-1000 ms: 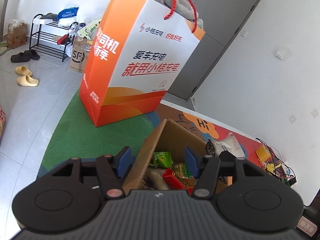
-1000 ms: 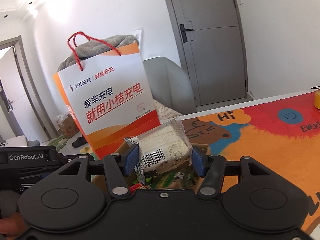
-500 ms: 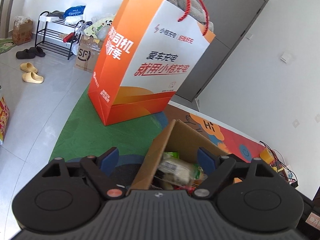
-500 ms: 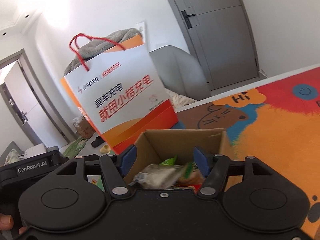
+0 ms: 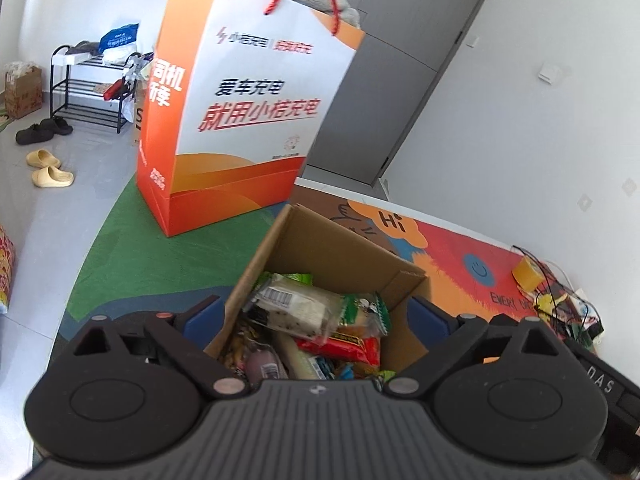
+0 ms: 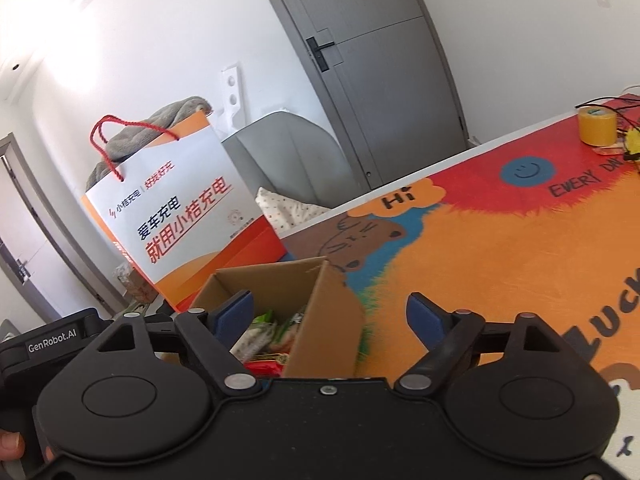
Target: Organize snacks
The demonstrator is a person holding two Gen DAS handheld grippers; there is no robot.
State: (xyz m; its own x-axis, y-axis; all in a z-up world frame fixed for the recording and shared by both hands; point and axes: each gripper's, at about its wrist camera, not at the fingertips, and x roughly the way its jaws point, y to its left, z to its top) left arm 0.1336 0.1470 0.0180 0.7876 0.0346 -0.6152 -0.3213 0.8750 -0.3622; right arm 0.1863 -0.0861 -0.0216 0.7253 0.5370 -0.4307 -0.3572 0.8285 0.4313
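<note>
Since a second earlier, the clear-wrapped bread packet (image 5: 298, 307) had left my right gripper (image 6: 328, 314) and lay on top of the heap inside the cardboard box (image 5: 340, 252), and both pairs of fingers had spread. Nearest me, my left gripper (image 5: 316, 314) stood wide and empty, one blue pad outside the box's near wall and the other beyond its far corner, so the box sat between them without either pad touching it as far as I could tell. My right gripper was equally wide and empty, its left pad over the box mouth, its right pad over the bare orange mat (image 6: 500, 272). Below the bread packet I saw a green-edged snack bag (image 5: 366, 312) and a red wrapper (image 5: 344, 346) pressed close together. I judged the heap to be the main risk: the bread packet rode high and tilted, and a pad brushing it on my way out could tip it over the wall onto the mat. A careless squeeze from my left fingers might also buckle the thin cardboard or drag the light box sideways. Farther off stood the orange-and-white paper bag (image 5: 248, 112), close enough that a shoved box could knock it. Beyond, the roll of yellow tape (image 6: 597, 128) sat well apart.
</note>
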